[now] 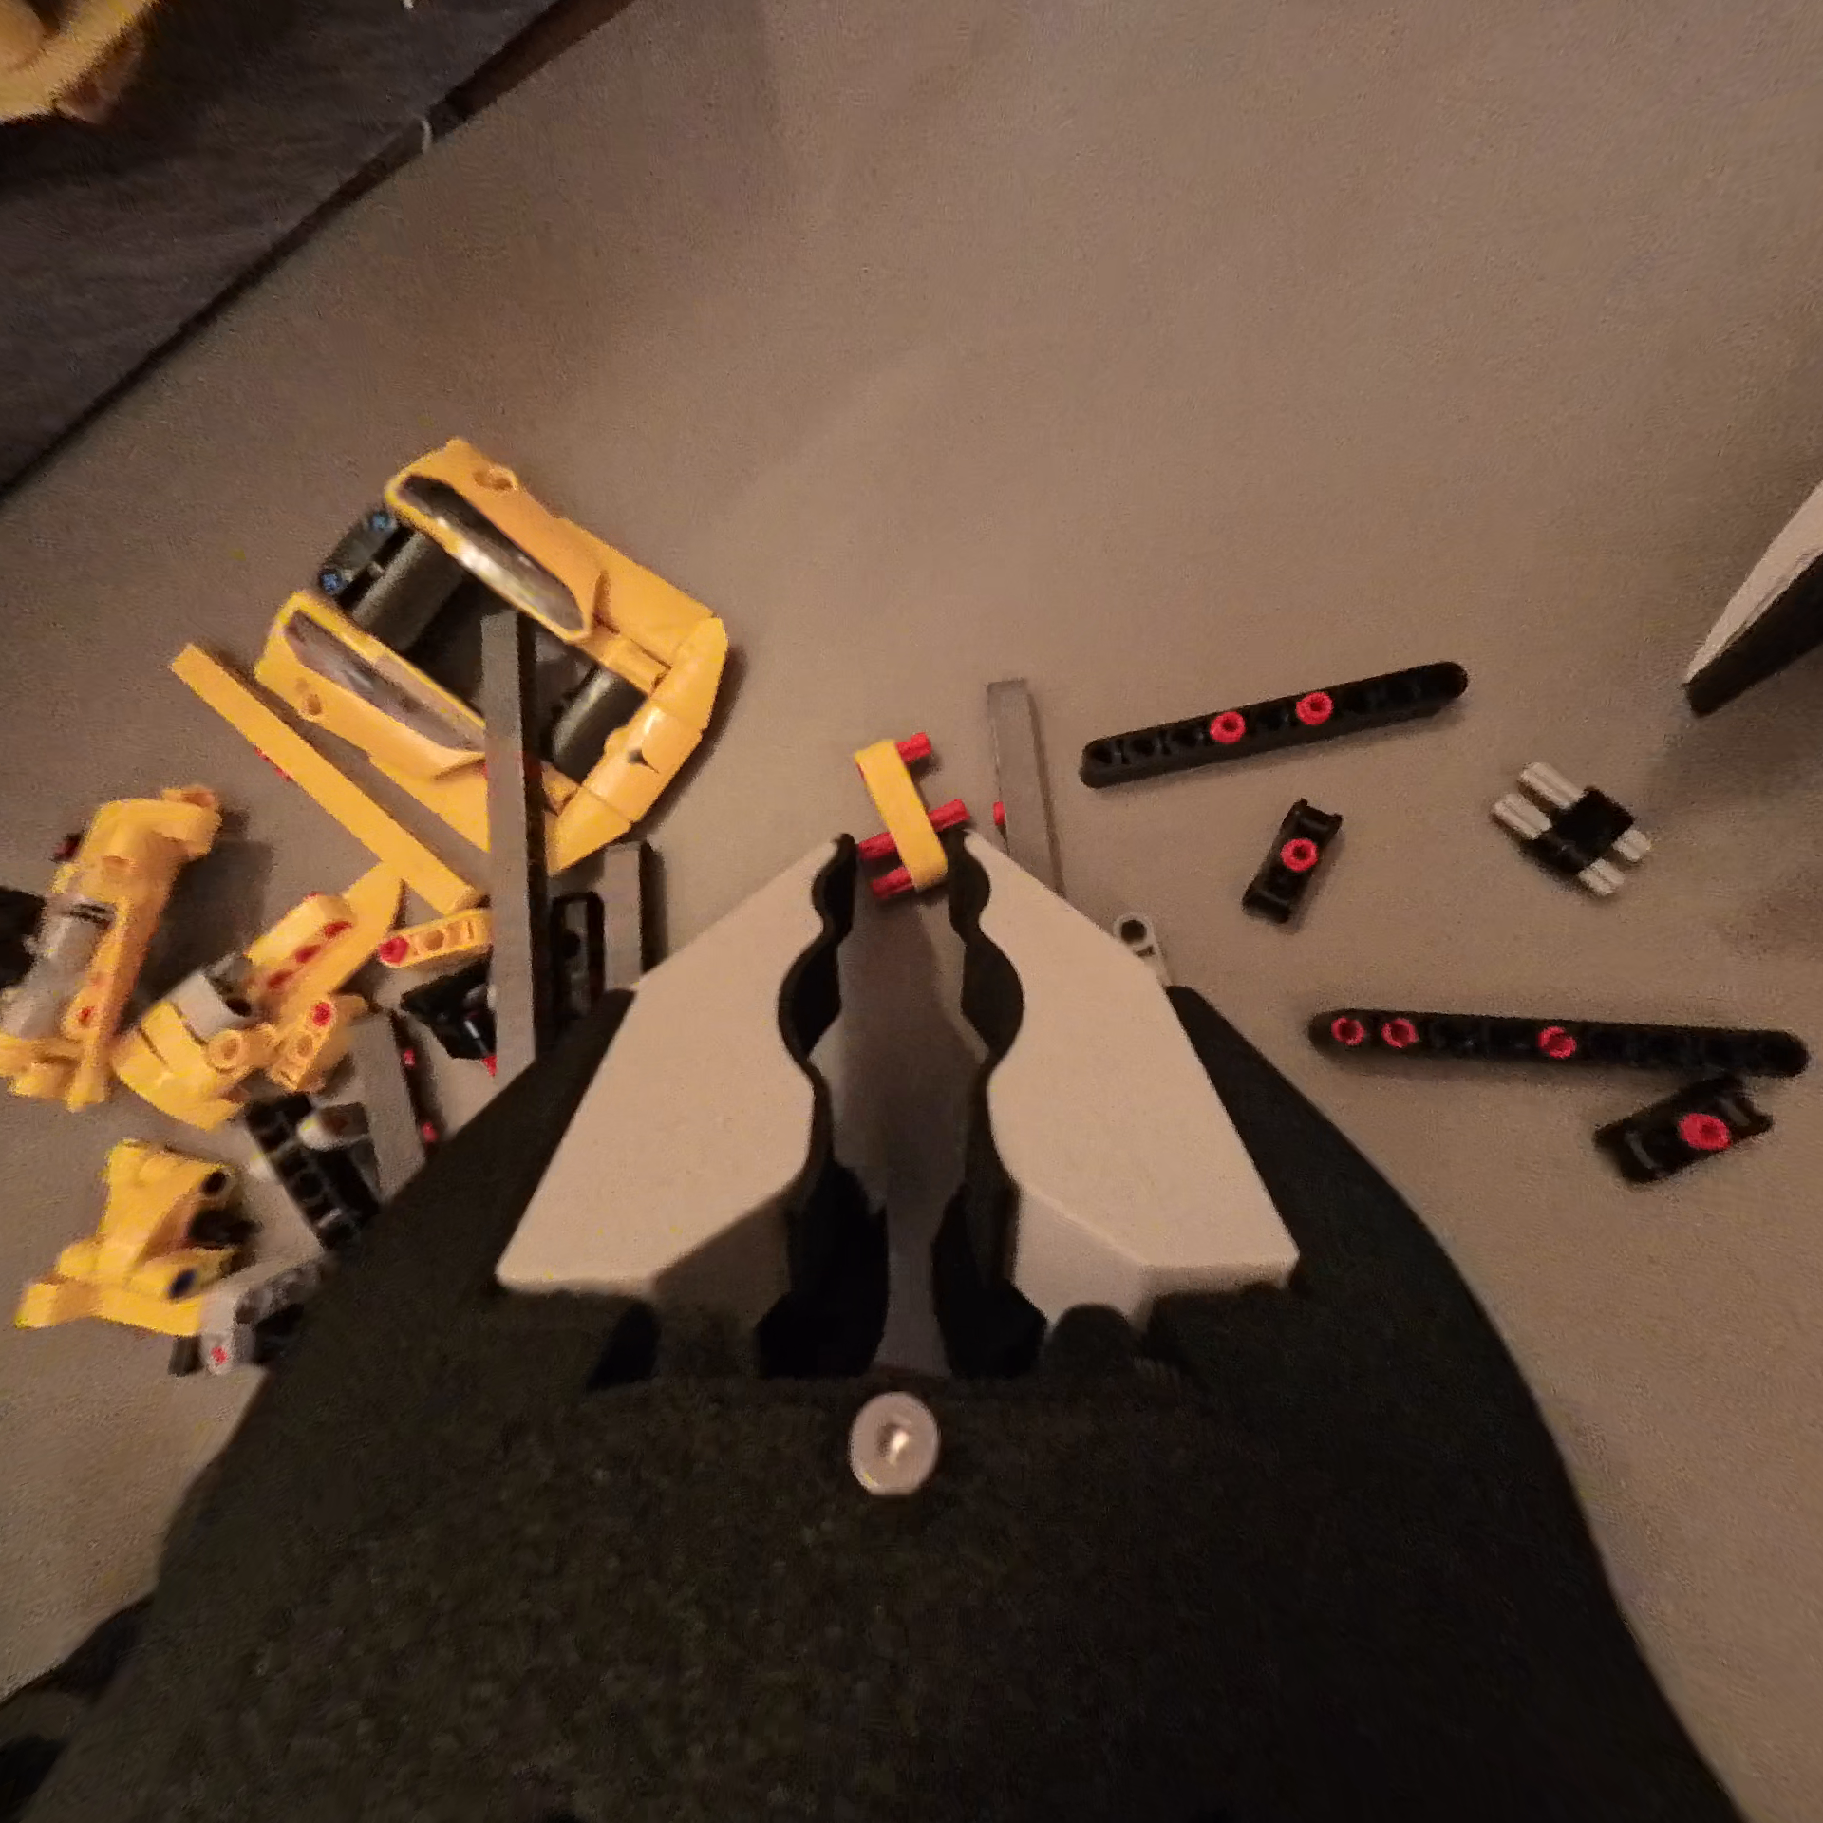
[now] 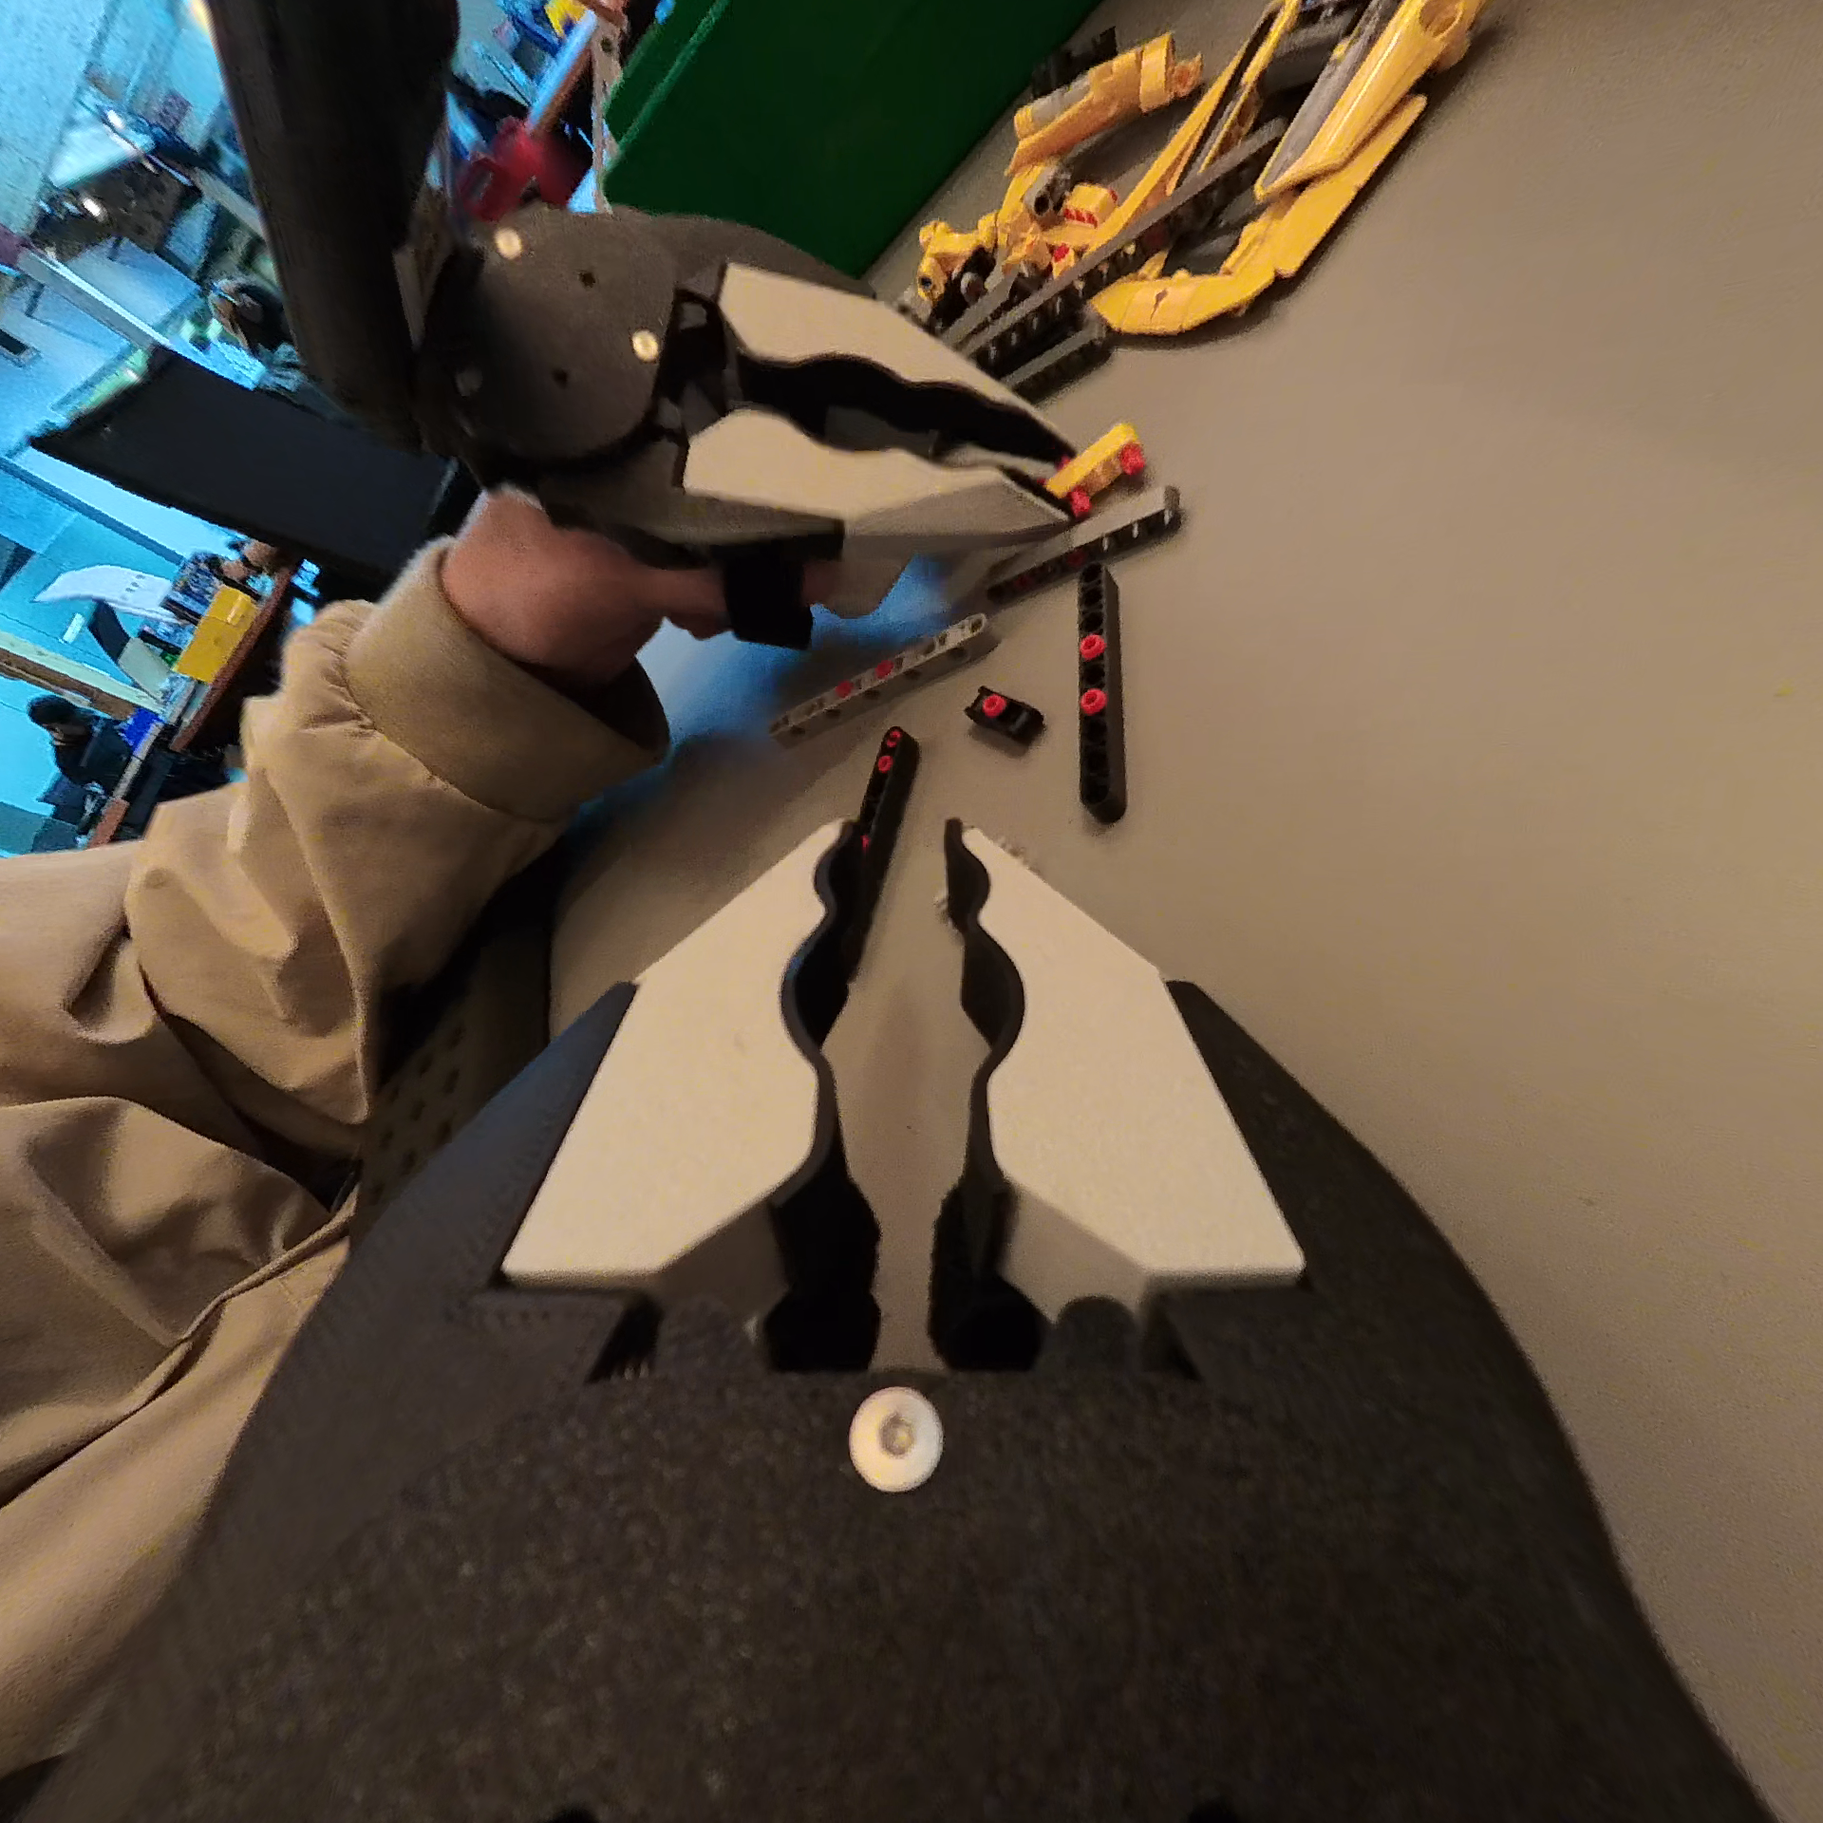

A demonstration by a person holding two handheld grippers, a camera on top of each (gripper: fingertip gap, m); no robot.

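While the left claw (image 1: 903, 848) pinches a small yellow link with red pins (image 1: 900, 817) at its fingertips, the right claw (image 2: 898, 838) sits spread with nothing between its fingers, low over the desk (image 2: 1480, 986). Right wrist view confirms the pinch from the side: left claw (image 2: 1060, 478) nipped onto the yellow link (image 2: 1093, 462), link held just above the desk.

Desk is plain matte grey-beige, dim warm light. Parts on it:
- yellow car-body assembly (image 1: 513, 641) left of the left claw, more yellow sub-assemblies (image 1: 109, 937) and grey beams (image 1: 513, 838) piled near it
- long black beam with two red pins (image 1: 1273, 722) beyond and right of the left claw
- second long black beam (image 1: 1559, 1041) nearer, right side; its end reaches between the right claw's fingertips in the right wrist view, contact unclear
- two short black pieces with red pins (image 1: 1292, 858), one near each long beam
- black-and-white connector (image 1: 1568, 827) far right
- light grey beam with red pins (image 2: 888, 676) by the person's hand (image 2: 572, 592)

Person wears a tan sleeve (image 2: 326, 838).

Room: green bin (image 2: 838, 109) at the desk's far edge, cluttered workshop with shelves and benches behind, blue-tinted and blurred. Dark floor strip (image 1: 148, 247) past the desk edge in the left wrist view.
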